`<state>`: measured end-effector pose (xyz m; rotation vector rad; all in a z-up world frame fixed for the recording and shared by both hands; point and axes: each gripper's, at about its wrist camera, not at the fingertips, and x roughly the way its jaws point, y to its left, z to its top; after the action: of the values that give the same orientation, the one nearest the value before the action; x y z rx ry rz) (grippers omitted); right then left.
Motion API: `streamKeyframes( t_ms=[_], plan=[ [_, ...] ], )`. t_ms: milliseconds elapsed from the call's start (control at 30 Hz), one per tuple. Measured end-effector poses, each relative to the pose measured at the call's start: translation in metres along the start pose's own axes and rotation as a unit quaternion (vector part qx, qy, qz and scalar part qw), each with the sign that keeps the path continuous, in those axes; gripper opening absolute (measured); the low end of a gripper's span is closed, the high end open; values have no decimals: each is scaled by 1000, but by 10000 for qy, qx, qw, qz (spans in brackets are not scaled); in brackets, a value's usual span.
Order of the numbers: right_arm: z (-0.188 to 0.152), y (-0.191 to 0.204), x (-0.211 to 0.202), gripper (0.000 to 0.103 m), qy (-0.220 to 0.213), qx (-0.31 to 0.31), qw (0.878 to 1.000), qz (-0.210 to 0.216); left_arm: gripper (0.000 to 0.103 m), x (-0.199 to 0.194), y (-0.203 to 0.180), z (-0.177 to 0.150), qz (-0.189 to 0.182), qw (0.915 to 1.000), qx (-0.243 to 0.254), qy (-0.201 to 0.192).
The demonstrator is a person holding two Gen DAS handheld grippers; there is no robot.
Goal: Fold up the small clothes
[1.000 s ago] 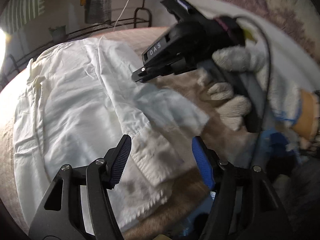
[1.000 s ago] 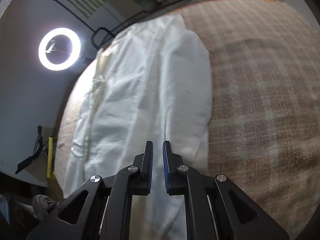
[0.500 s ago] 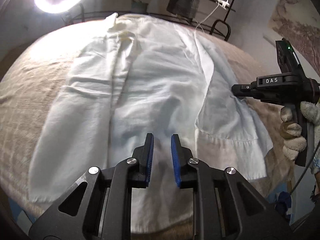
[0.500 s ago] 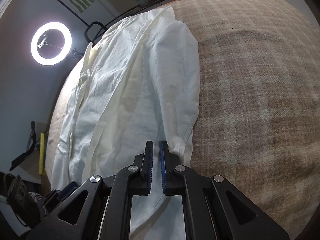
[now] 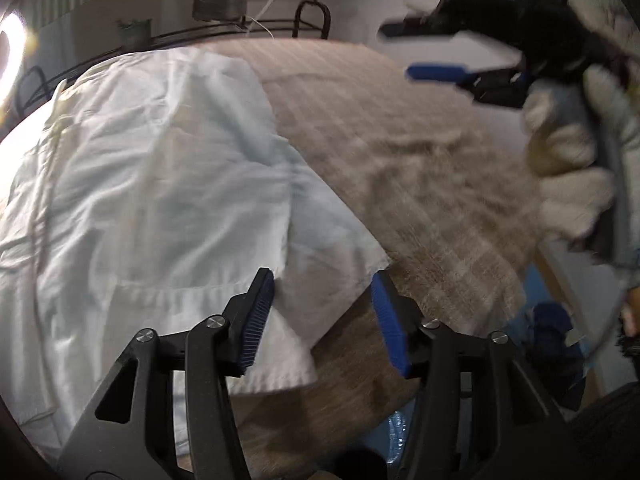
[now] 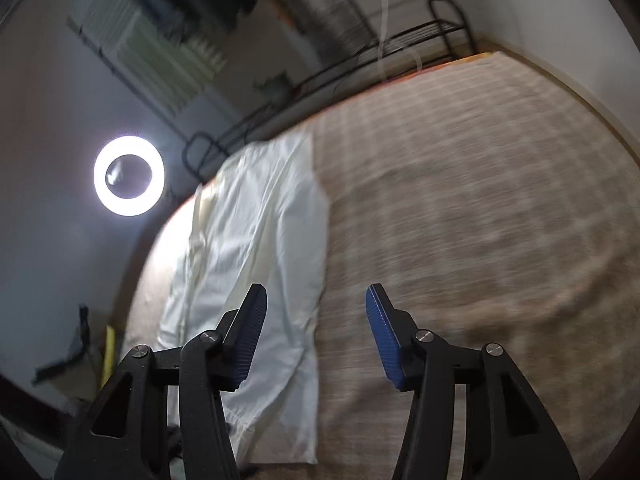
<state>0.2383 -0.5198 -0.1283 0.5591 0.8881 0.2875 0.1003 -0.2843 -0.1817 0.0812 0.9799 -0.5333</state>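
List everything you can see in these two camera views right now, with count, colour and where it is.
white garment: one, white, spread flat on the left part of the bed.
bed cover: one, beige plaid, under the garment, bare to the right.
ring light: one, lit white, beyond the bed's far left corner.
metal rack: one, black, behind the far edge of the bed.
left hand-held gripper: one, black with blue pads, open above the garment's near right corner.
right hand-held gripper: one, black with blue pads, open, holding nothing.
gloved hand: one, whitish glove, holding the right hand-held gripper.
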Motion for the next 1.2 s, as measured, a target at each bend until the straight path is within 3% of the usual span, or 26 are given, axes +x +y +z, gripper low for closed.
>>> streamKeyframes(
  t_ms=[33, 233, 267, 333, 433, 567, 833, 933, 1000, 1033, 1067, 1200],
  plan=[
    [1, -7, -5, 52, -78, 110, 9999, 18, 65, 7, -3, 2, 32, 10000, 46, 64],
    [6, -22, -3, 52, -112, 406, 9991, 47, 63, 28, -13, 7, 438, 9985, 302, 94],
    [6, -21, 2, 52, -59, 387, 9992, 5, 55, 29, -11, 8, 516, 9982, 293, 28],
    [7, -19, 9, 52, 33, 371, 9993, -71, 2, 29, 1, 10, 632, 9979, 143, -68],
    [14, -14, 26, 52, 157, 451, 9988, -41, 1, 23, 38, 18, -207, 9971, -737, -22],
    [24, 4, 60, 52, 298, 474, 9981, 240, 1, -13, 68, 13, -620, 9878, -1359, -433],
    [19, 21, 137, 52, 848, 398, 9953, 233, 1, -32, 97, 1, -805, 9800, -1698, -653],
    [24, 30, 150, 52, 830, 309, 9958, 228, 1, -29, 100, 0, -863, 9791, -1724, -653],
    [27, 40, 159, 37, 851, 188, 9962, 93, 1, -29, 101, -1, -893, 9789, -1719, -659],
    [28, 45, 164, 9, 942, 122, 9955, -12, 1, -26, 103, 1, -897, 9785, -1735, -670],
    [28, 49, 169, 4, 1003, 77, 9948, -144, 1, -29, 103, 0, -908, 9777, -1763, -685],
    [30, 78, 173, 3, 921, -242, 9942, -507, 1, -36, 119, -5, -1057, 9713, -2006, -725]
  ],
)
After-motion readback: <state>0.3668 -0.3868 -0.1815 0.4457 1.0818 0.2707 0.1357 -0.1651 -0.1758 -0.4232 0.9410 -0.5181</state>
